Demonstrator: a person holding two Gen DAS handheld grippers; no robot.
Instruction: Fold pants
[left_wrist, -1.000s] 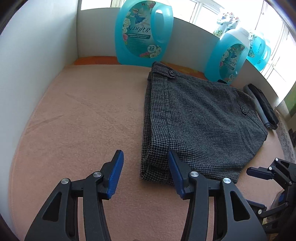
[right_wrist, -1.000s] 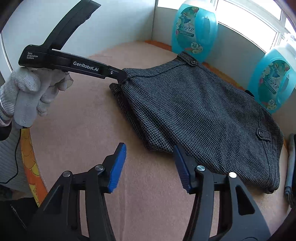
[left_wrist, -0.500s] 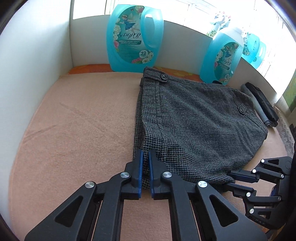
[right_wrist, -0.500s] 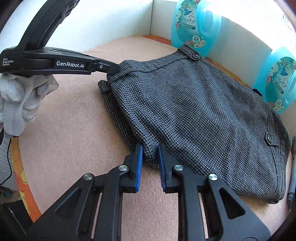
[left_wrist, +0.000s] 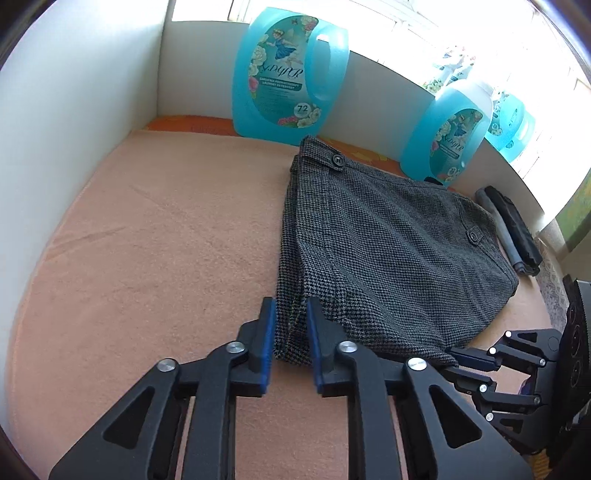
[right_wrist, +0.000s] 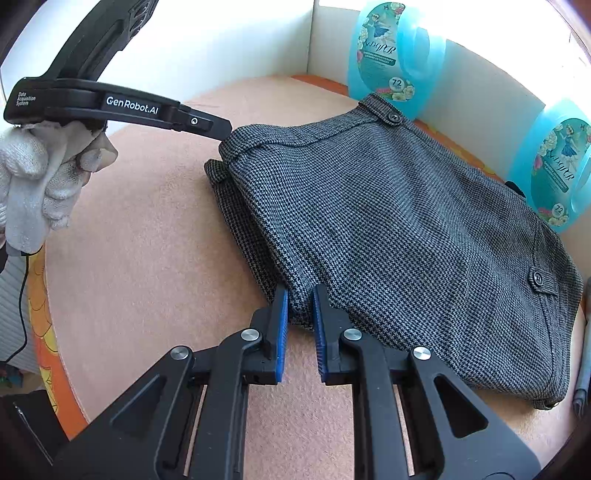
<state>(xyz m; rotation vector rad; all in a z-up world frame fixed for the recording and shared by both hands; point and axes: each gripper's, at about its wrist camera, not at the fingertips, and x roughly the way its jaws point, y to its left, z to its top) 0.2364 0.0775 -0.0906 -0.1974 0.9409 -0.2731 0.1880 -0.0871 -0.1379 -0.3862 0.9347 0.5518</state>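
The folded pants (left_wrist: 388, 251) lay on the pink towel (left_wrist: 166, 240). The left gripper (left_wrist: 291, 332) had just been opening slightly, its blue pads (left_wrist: 269, 332) still pinching the near corner between them. The right gripper (right_wrist: 300, 321) was clamped shut on the pants' near edge, fabric bunched between its pads (right_wrist: 282, 325).
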